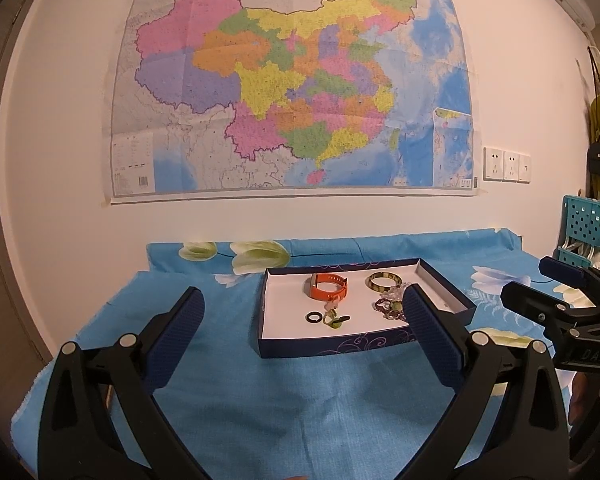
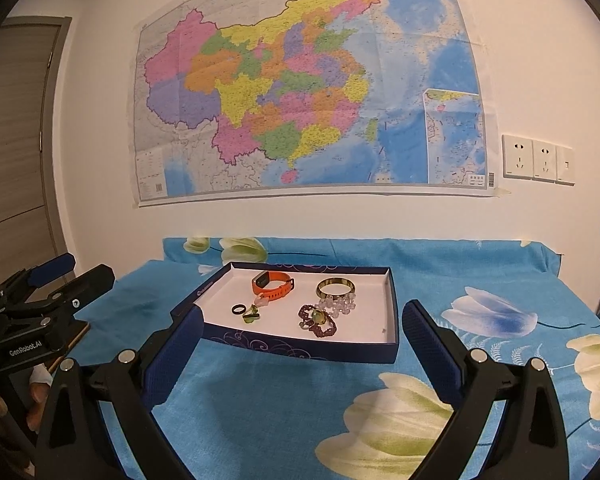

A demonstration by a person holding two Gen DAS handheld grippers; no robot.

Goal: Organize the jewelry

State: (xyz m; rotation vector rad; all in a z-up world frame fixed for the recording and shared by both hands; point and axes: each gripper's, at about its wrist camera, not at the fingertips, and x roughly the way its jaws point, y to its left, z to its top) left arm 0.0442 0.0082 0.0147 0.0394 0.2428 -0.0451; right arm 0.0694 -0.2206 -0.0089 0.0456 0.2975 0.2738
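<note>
One box (image 2: 296, 350) sits on the surface (image 2: 300, 408). Inside the box: one orange wristband (image 2: 274, 286), one green bangle (image 2: 335, 286), one black ring (image 2: 238, 310), one clear bead bracelet (image 2: 338, 304), one dark red bead bracelet (image 2: 320, 322), one small green pendant (image 2: 251, 316).

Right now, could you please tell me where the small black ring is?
The black ring lies in the box, near its front left, just left of the green pendant and below the orange band in both views.

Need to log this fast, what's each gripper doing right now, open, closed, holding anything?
Left gripper: open, holding nothing.
Right gripper: open, holding nothing.
</note>
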